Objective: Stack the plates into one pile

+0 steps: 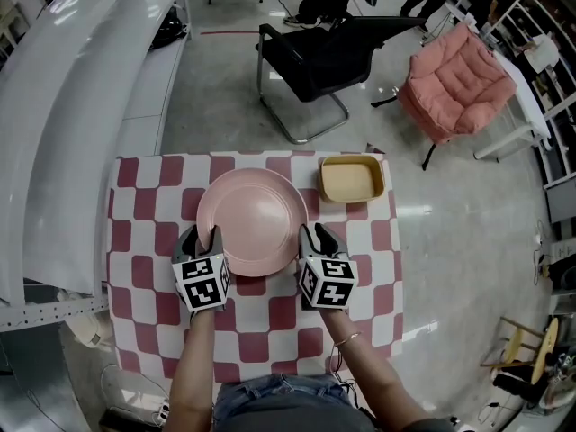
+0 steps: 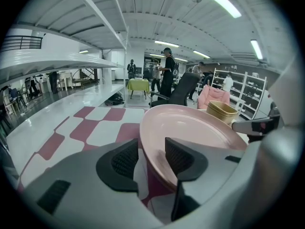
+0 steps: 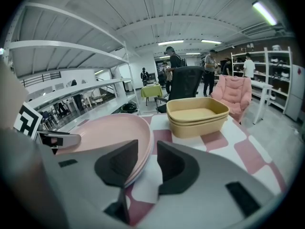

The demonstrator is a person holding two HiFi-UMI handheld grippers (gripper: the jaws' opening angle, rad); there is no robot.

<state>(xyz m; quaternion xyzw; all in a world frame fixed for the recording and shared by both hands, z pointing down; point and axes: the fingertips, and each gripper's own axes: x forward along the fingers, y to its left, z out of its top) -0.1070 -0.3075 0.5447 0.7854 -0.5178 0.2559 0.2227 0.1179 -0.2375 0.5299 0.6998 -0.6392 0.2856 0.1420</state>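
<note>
While we look steeply down from the head view, the near edge of the table (image 1: 270, 327) with its red-and-white checked cloth comes first. Just beyond it are our two tools.

Left gripper (image 1: 203, 238): jaws spread wide, with the near-left rim of the pink plate (image 1: 252, 214) standing between them. The outer pad is clear of the rim and the inner pad lies over the plate's inside, with no squeeze.

Right gripper (image 1: 317, 238): jaws likewise parted, straddling the near-right rim, with a gap at the outer pad.

Each cube (image 1: 200, 282) shows square black-and-white marker patterns.

In the right gripper view we count two pink rims, one nested in the other. This pile lies midway between the table's left and right edges, nearer the far edge.

At the far right corner is a yellow square dish (image 1: 351, 180). It is two dishes nested, and the top one shows only its own bare bottom.

Past the far edge, on the floor, stand a black chair (image 1: 315, 61) and then a pink armchair (image 1: 454, 84).
</note>
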